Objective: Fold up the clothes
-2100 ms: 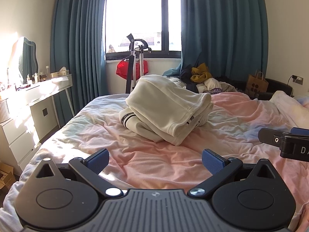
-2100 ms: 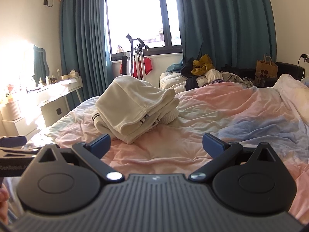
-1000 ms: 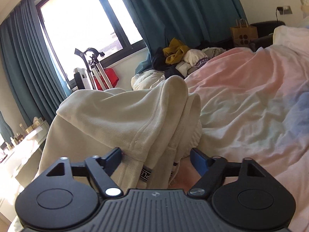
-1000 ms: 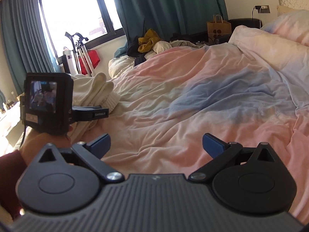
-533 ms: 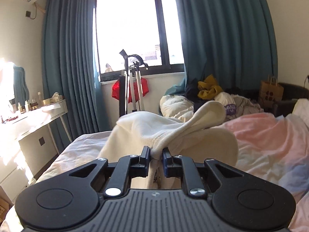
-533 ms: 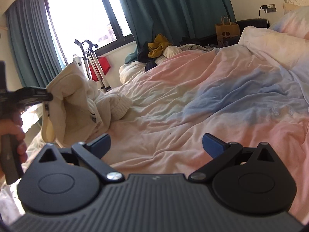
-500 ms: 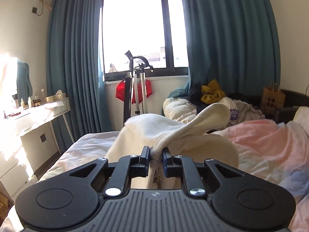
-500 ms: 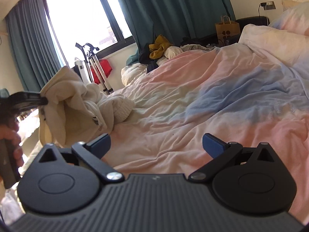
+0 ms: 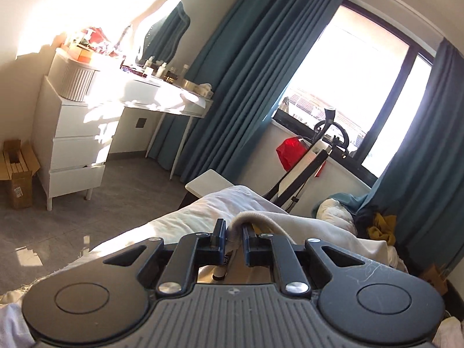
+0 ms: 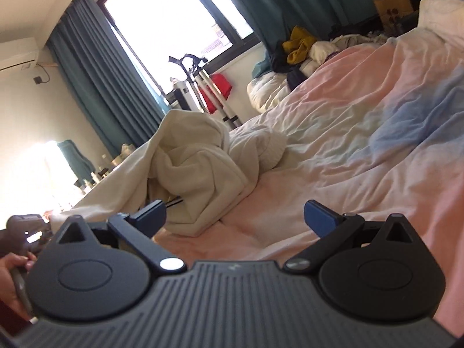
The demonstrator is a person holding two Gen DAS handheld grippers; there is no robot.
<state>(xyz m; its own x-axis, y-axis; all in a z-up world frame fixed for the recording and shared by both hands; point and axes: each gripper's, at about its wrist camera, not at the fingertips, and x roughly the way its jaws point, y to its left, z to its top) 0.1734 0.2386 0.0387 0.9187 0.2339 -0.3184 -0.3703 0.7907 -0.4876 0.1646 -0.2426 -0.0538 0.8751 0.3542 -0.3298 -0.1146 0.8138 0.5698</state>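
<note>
A cream garment (image 10: 197,168) lies bunched on the pink and blue bed sheet (image 10: 362,150). My left gripper (image 9: 232,236) is shut on a thick hem of the cream garment (image 9: 255,217) and holds it near the bed's left edge, tilted toward the floor. In the right wrist view a stretch of the cloth runs left from the heap toward the left gripper (image 10: 26,229). My right gripper (image 10: 235,214) is open and empty, low over the sheet just right of the heap.
A white dresser and vanity table (image 9: 87,121) stand left of the bed across grey floor. A tripod and red bag (image 10: 208,87) stand by the window. A pile of other clothes (image 10: 301,49) lies at the bed's far end. A paper bag (image 10: 391,3) stands behind.
My left gripper has swung left and down toward the bed's edge, dragging the garment's hem and stretching the heap out. My right gripper has tilted and come closer to the heap.
</note>
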